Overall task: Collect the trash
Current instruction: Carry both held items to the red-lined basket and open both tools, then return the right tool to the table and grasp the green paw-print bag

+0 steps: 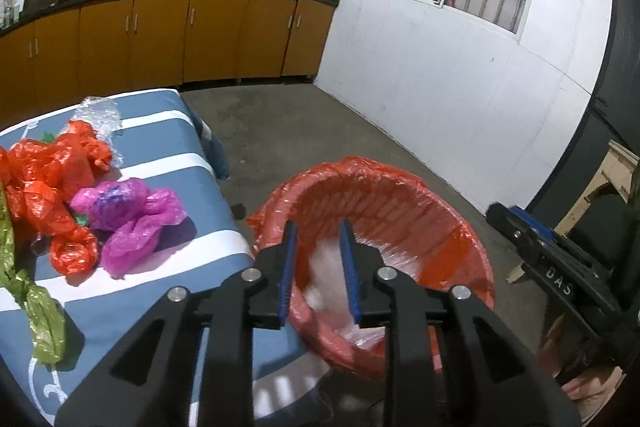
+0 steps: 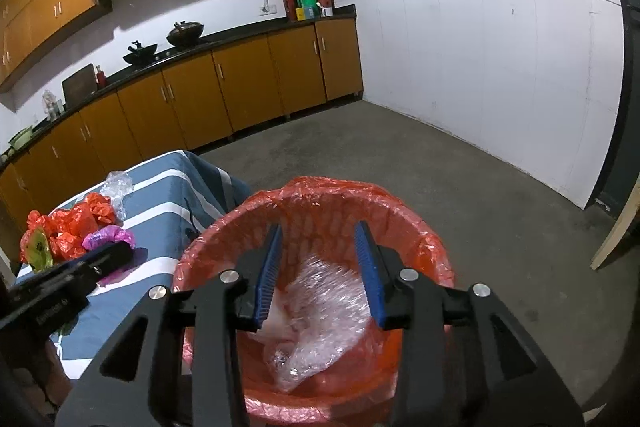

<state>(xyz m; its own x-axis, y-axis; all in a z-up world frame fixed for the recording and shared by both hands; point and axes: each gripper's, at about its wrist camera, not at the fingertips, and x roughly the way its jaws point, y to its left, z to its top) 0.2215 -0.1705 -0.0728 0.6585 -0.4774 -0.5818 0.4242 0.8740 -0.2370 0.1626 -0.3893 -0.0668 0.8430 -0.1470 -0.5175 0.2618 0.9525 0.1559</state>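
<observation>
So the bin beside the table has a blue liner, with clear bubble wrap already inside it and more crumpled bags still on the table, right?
Nearly. The liner is red-orange, not blue; the right wrist view shows it folded over the rim of the bin. The rest holds: clear bubble wrap lies inside, and crumpled bags still sit on the striped table beside it.

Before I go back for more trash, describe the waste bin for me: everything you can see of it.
The round waste bin lined with a thin red-orange plastic bag stands upright on the grey concrete floor, close beside the blue-and-white striped table. The liner is crinkled, translucent and folded out over the rim; a lattice-patterned wall shows through it. Inside lies a crumpled sheet of clear bubble wrap. The open right gripper and open left gripper hang above its mouth, holding nothing.
</observation>
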